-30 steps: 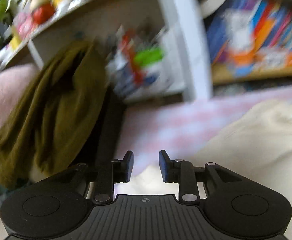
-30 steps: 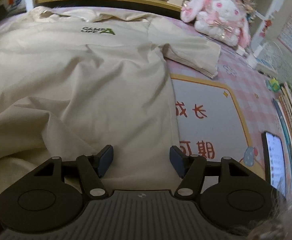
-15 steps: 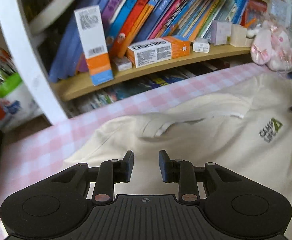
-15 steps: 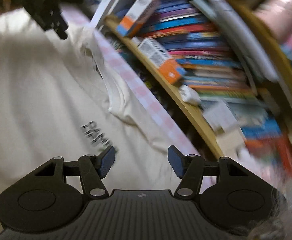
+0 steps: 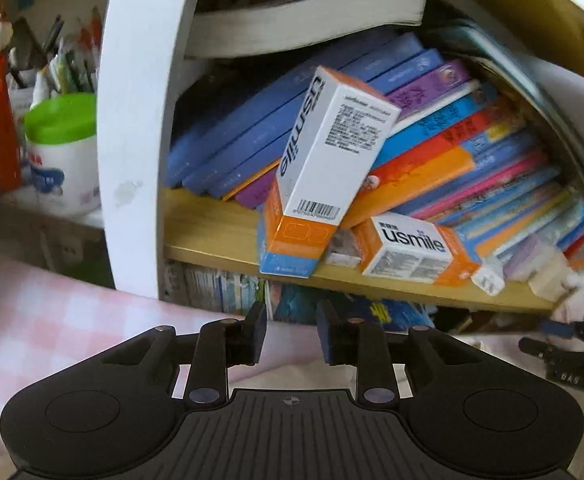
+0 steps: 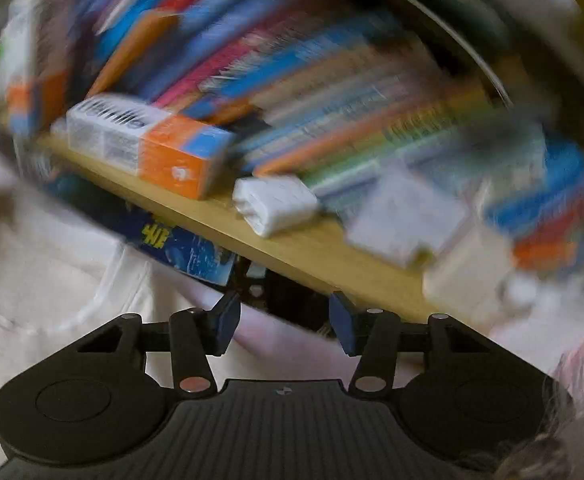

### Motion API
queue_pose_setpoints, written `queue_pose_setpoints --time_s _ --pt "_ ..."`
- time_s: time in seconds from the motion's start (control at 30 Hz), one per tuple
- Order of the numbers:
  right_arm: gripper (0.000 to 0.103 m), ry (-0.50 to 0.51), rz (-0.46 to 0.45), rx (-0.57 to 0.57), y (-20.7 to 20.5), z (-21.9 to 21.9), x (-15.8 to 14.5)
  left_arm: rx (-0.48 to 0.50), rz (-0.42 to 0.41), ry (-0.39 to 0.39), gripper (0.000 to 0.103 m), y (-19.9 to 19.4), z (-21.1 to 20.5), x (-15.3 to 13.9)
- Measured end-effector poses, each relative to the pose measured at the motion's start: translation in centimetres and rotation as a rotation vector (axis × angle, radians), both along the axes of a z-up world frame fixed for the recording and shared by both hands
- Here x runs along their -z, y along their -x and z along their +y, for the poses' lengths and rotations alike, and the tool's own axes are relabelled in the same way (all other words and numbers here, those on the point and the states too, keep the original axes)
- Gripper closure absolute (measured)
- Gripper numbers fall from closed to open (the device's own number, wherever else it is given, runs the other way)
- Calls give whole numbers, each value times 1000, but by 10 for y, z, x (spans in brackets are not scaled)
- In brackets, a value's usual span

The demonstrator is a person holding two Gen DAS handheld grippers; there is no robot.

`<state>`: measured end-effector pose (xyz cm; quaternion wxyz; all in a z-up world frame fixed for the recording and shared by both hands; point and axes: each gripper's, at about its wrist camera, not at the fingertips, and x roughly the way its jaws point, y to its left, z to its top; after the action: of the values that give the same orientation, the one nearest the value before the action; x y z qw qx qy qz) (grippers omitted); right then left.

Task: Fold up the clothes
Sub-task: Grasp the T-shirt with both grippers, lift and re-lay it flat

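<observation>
The cream T-shirt (image 6: 52, 272) lies on the pink checked surface; its collar shows at the left of the blurred right wrist view, and only a cream edge (image 5: 292, 376) shows low in the left wrist view. My left gripper (image 5: 292, 336) is open and empty, pointed at the bookshelf just above the shirt's top edge. My right gripper (image 6: 284, 324) is open and empty, also near the shirt's top edge by the shelf. The right gripper's tip also shows in the left wrist view (image 5: 563, 352), at the far right.
A wooden bookshelf (image 5: 220, 236) packed with leaning books stands close ahead, with orange and white usmile boxes (image 5: 323, 168) on it. A white upright post (image 5: 132, 140) and a green-lidded tub (image 5: 60, 152) stand left. The pink checked cloth (image 5: 32, 320) lies below.
Both grippers have swung up and forward from over the shirt toward the bookshelf. The shirt has dropped to the bottom of both views. Both stay open and empty.
</observation>
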<state>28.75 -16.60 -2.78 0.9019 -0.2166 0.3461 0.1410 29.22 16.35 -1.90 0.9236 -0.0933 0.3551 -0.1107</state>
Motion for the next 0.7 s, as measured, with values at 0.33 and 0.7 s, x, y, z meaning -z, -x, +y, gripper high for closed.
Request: queue_pose_setpoints --time_s 0.33,0.7 --pt "57 -74 121 93 -17 -25 20 240 74 -398 61 12 -28 43" --pt "102 -124 129 189 -13 -46 30 268 5 -376 101 -12 -64 48"
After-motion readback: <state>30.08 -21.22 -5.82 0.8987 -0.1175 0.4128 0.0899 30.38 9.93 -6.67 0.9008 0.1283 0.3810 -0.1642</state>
